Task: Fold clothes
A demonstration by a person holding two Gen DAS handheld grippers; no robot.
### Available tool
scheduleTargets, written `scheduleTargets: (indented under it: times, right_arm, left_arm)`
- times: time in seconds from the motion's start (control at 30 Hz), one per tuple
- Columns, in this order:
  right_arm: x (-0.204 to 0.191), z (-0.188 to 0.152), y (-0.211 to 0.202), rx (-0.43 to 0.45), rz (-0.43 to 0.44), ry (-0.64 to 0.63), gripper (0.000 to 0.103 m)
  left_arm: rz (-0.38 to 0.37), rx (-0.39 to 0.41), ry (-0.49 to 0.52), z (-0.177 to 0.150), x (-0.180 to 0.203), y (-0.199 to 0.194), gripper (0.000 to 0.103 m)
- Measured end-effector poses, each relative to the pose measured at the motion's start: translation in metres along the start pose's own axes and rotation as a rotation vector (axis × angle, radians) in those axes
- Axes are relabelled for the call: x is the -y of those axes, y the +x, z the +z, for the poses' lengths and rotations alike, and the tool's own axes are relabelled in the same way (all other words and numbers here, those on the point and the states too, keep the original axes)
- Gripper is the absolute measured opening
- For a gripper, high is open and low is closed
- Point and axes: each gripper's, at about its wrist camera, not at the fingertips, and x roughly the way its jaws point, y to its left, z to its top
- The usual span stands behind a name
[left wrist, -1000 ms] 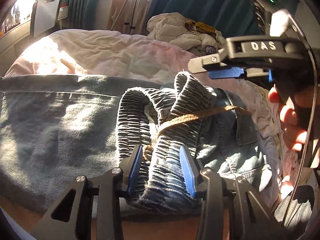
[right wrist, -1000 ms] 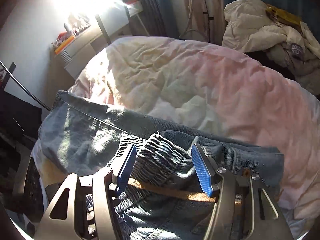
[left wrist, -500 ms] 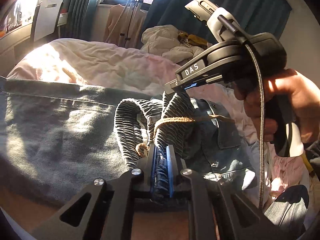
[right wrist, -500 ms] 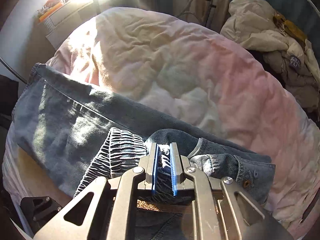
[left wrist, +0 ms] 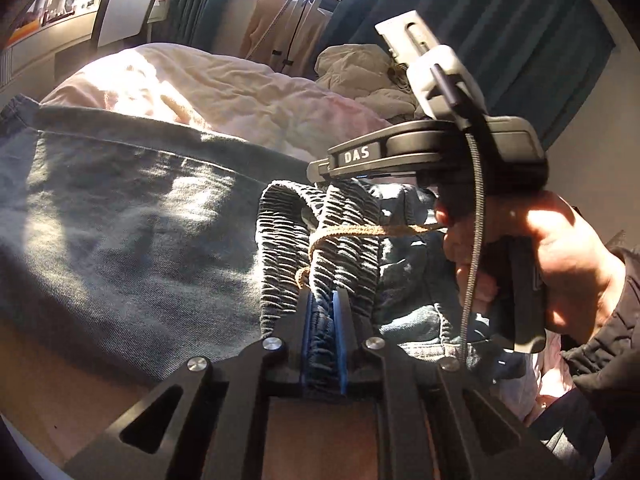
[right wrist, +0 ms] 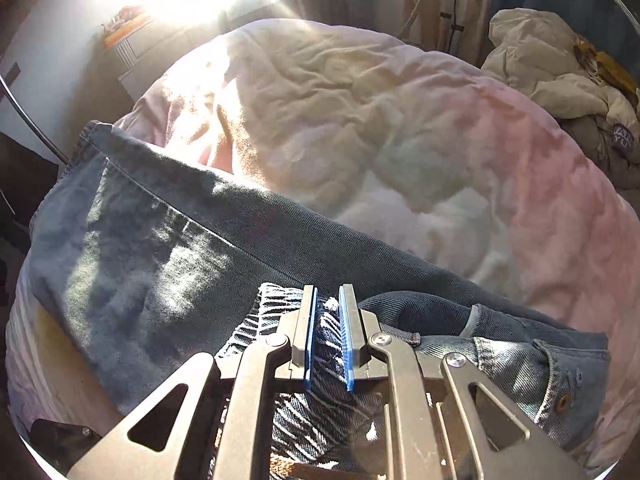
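Note:
Blue denim jeans (left wrist: 120,216) lie across the bed, legs stretched to the left; they also show in the right wrist view (right wrist: 168,256). Their ruched elastic waistband (left wrist: 344,236) is bunched up, with a brown drawstring (left wrist: 360,232) across it. My left gripper (left wrist: 323,300) is shut on the near part of the waistband. My right gripper (right wrist: 328,296) is shut on the waistband's far part (right wrist: 324,344); its black body marked DAS (left wrist: 432,152) shows in the left wrist view above the waistband, held by a hand (left wrist: 552,256).
A pale pink crumpled duvet (right wrist: 380,128) covers the bed beyond the jeans. A heap of beige clothes (right wrist: 560,76) lies at the far right. A clothes rack with a hanging garment (left wrist: 280,24), dark curtains and a white chair (left wrist: 128,4) stand behind.
Both grippers were open around the waistband a second ago and have since closed on it. The right gripper has risen slightly, lifting the waistband.

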Motion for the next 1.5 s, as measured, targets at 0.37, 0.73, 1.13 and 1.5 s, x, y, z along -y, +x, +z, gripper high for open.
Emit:
scheduleTargets:
  times: [0.37,0.73,1.13,1.5]
  right_arm:
    - [0.02,-0.037,-0.09,0.202,0.053,0.05,0.019]
    - [0.061,-0.142,-0.173,0.336,0.071,0.136,0.019]
    - [0.139,-0.221,-0.168,0.347,0.132,0.426,0.019]
    - [0.17,-0.231,-0.154,0.32,0.2,0.622,0.051]
  left_arm:
    - [0.134,0.05,-0.002,-0.006,0.011,-0.014,0.032]
    - [0.065,0.181,-0.151,-0.011,-0.001,-0.06,0.048]
    - [0.004,0.272,-0.693,-0.014,-0.116,-0.096,0.063]
    - [0.05,0.283,-0.935,-0.012,-0.197,-0.079,0.076]
